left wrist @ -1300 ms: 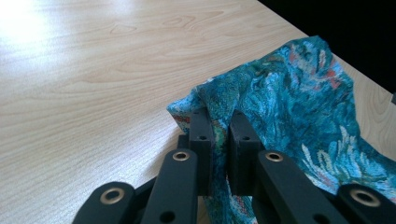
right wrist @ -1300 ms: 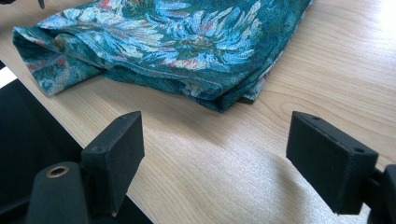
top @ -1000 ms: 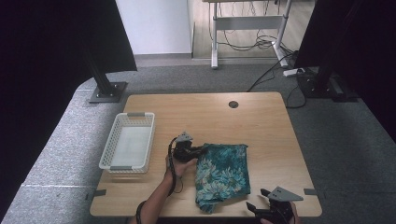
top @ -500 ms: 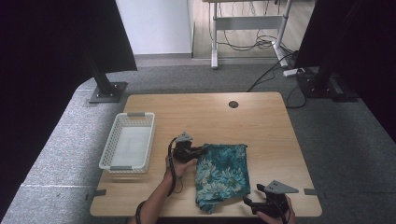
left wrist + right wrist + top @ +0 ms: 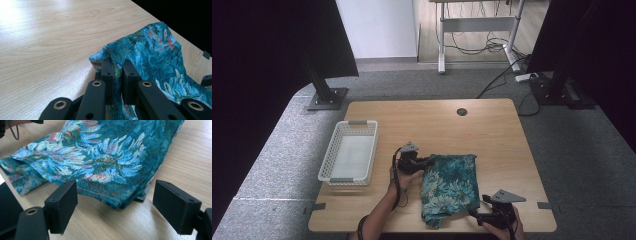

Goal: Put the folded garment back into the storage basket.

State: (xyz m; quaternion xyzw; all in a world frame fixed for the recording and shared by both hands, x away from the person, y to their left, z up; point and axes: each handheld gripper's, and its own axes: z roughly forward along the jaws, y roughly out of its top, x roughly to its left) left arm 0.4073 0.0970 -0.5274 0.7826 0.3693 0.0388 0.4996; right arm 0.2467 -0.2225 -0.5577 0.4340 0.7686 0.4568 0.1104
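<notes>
Wooden table [image 5: 492,130], grey carpet around. Folded teal floral cloth [image 5: 448,186] near the front edge, right of centre. Left gripper [image 5: 421,162]: jaws clamped on the cloth's left corner. Right gripper [image 5: 475,215]: jaws wide apart at the cloth's front edge. White basket [image 5: 328,165] by the left edge.

A white plastic lattice basket [image 5: 348,158] sits on the left of the light wooden table [image 5: 492,135]. A round dark cable hole [image 5: 462,111] lies near the far edge. Beyond, black cables [image 5: 492,42] trail over the floor.
</notes>
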